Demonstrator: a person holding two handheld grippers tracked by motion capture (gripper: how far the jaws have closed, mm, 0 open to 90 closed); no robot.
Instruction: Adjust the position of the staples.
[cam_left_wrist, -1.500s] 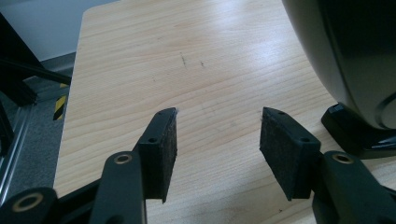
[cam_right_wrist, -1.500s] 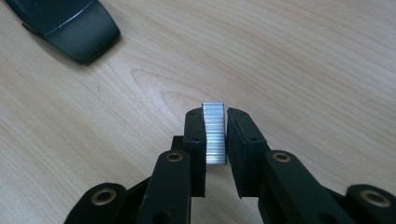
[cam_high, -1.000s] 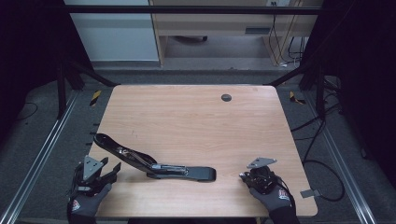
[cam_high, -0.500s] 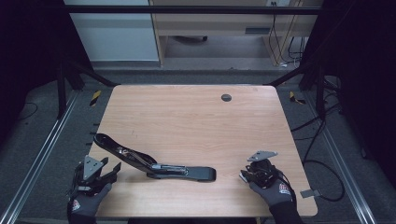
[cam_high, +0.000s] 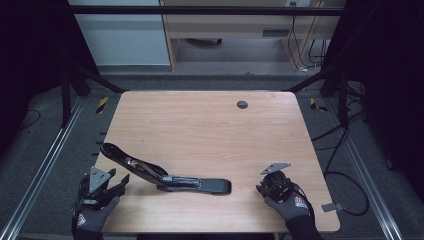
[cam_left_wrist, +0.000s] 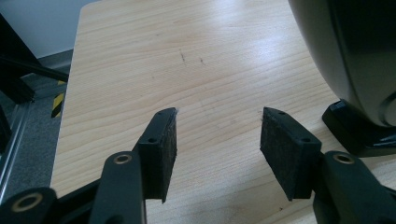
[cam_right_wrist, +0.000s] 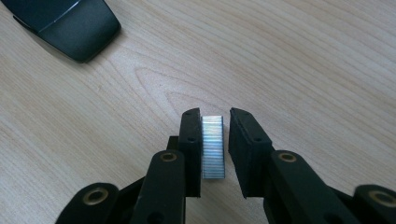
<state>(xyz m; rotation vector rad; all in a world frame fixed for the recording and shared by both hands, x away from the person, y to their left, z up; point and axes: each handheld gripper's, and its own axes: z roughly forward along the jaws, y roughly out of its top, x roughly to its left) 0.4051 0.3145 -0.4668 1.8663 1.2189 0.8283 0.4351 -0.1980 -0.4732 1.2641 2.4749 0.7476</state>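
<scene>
Now, your right gripper (cam_right_wrist: 215, 140) straddles staple strip (cam_right_wrist: 213, 147) on table (cam_high: 210, 130); jaws just closing, small gap at one pad. Square pads, squeeze gently. Left gripper (cam_left_wrist: 217, 140) half open, empty, beside open stapler (cam_high: 165, 176).

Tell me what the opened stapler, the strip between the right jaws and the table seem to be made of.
Stapler: probably black plastic shell, glossy highlights, with a bright metal channel inside.
Staple strip: metal by its look, silvery and finely ribbed, resting against one pad of the right gripper.
Table: light wood or wood-look laminate, with printed-looking grain and a soft sheen; which one is unclear.
</scene>
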